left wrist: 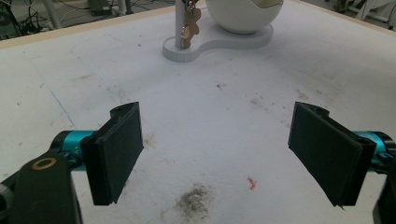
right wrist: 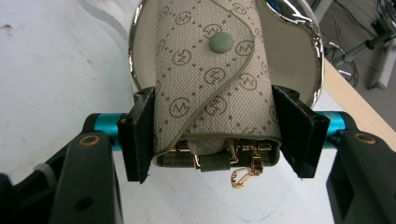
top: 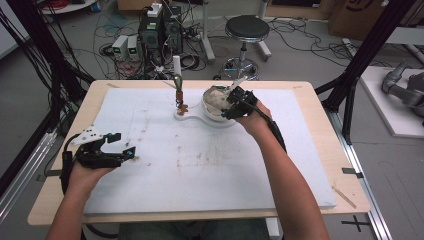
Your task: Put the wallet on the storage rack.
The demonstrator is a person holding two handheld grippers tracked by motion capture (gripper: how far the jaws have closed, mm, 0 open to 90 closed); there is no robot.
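Bench: pale wooden top (top: 60,165) carrying a white mat (top: 210,165), scuffed and stained in places; all handling happens on the mat.
Stand: white base (top: 187,116) at the far centre of the mat, with a post (top: 177,67) at its left end and a bowl (top: 212,107) at its right; one piece, so the hanging spot and the dish stay together.
Charm: small brown figure (left wrist: 189,25) hanging from the post, low, close to the base; judged parked there out of the way.
Bowl: white outside, shiny metal rim (right wrist: 133,56) in the right gripper view; likely a catch-all dish for small items.
Key case: beige monogram fabric pouch (right wrist: 212,79) with a green snap and gold clips at its near end; it lies over the bowl's mouth, far centre-right of the bench.
Right gripper: (top: 239,102) at the bowl, jaws closed on the case across its width, one pad on each side; grip sits near the clip end, probably to keep the flap from opening.
Gold hook: (right wrist: 240,178) dangles free below the case, just off the mat.
Left gripper: (top: 117,150) resting low at the near left of the mat, well apart from the stand; jaws wide, nothing between them; judged idle, kept clear of the right hand.
Step (judgement): case is either going into or coming out of the bowl; cannot tell which.
Risk (judgement): loose hook could snag the rim.
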